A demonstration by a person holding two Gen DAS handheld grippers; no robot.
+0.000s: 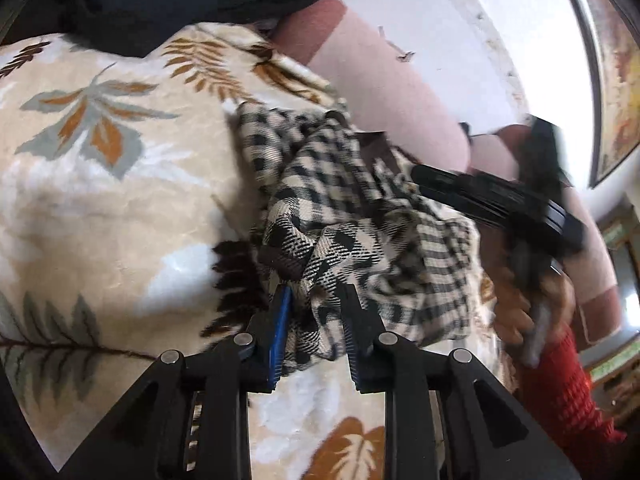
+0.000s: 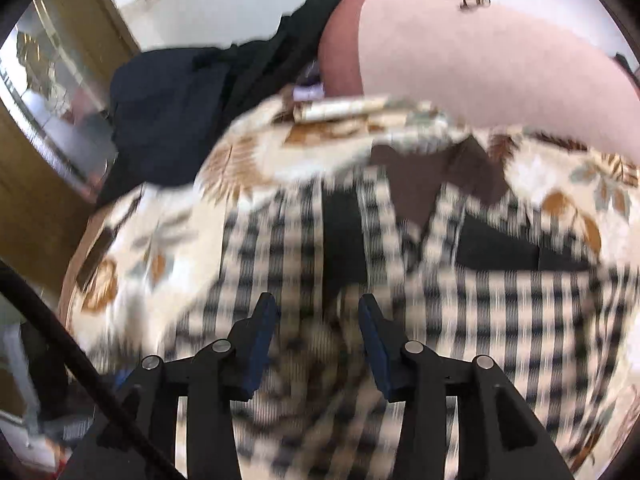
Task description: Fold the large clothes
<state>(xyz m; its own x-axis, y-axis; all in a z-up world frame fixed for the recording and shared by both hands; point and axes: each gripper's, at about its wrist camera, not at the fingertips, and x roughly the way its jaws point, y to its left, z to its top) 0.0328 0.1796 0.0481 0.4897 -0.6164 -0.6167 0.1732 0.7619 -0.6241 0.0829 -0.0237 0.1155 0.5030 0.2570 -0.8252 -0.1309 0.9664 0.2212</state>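
Observation:
A black-and-cream checked garment (image 1: 360, 200) lies crumpled on a leaf-print blanket (image 1: 100, 160). My left gripper (image 1: 316, 312) is shut on a bunched fold at its near edge, and cloth fills the gap between the blue pads. In the left wrist view my right gripper (image 1: 424, 178) shows as a blurred black shape over the garment's right side, held by a hand (image 1: 516, 312) in a red sleeve. Its own view is blurred: the right gripper (image 2: 318, 320) stands open just above the checked garment (image 2: 480, 320) with nothing pinched between its fingers.
A dark navy garment (image 1: 160, 0) (image 2: 180, 120) lies heaped at the blanket's far end. A pink padded headboard or cushion (image 1: 380, 80) (image 2: 480, 60) borders the far side. A wooden cabinet with a mirror (image 2: 48, 100) stands at the left.

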